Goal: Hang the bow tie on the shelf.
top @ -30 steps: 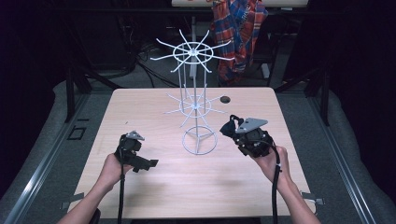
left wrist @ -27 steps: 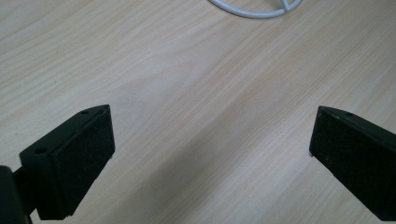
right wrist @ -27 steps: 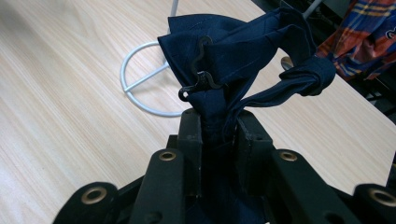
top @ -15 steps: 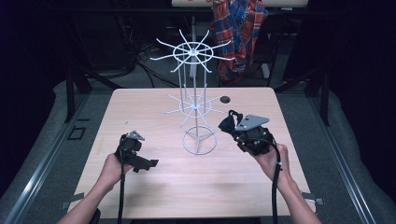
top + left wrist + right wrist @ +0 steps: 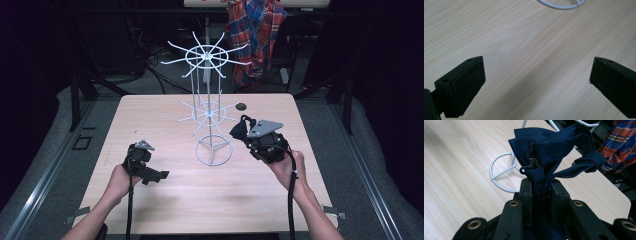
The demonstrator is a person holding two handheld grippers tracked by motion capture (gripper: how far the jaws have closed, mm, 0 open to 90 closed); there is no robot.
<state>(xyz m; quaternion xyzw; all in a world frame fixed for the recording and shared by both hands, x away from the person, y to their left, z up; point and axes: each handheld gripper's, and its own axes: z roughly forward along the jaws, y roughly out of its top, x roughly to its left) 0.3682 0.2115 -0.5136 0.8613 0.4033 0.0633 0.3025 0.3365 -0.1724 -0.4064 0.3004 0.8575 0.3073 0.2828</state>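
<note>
A white wire rack (image 5: 214,150) with two tiers of spokes stands mid-table on a ring base (image 5: 499,173). My right gripper (image 5: 242,133) hovers just right of the rack's base, shut on a dark navy cloth piece (image 5: 549,147). The cloth bunches above the jaws, and a small black hook clasp (image 5: 531,163) and a knotted strap show on it. My left gripper (image 5: 155,175) rests low over the table at the front left, left of the rack. Its jaws (image 5: 537,72) stand wide open over bare wood, with the rack's base ring (image 5: 560,4) beyond.
A small dark object (image 5: 241,106) lies on the wooden table (image 5: 150,115) behind the rack on the right. A plaid shirt (image 5: 255,35) hangs beyond the far edge. Dark floor and cables surround the table.
My right gripper with the navy cloth has edged slightly left toward the rack. The left gripper has stayed put.
</note>
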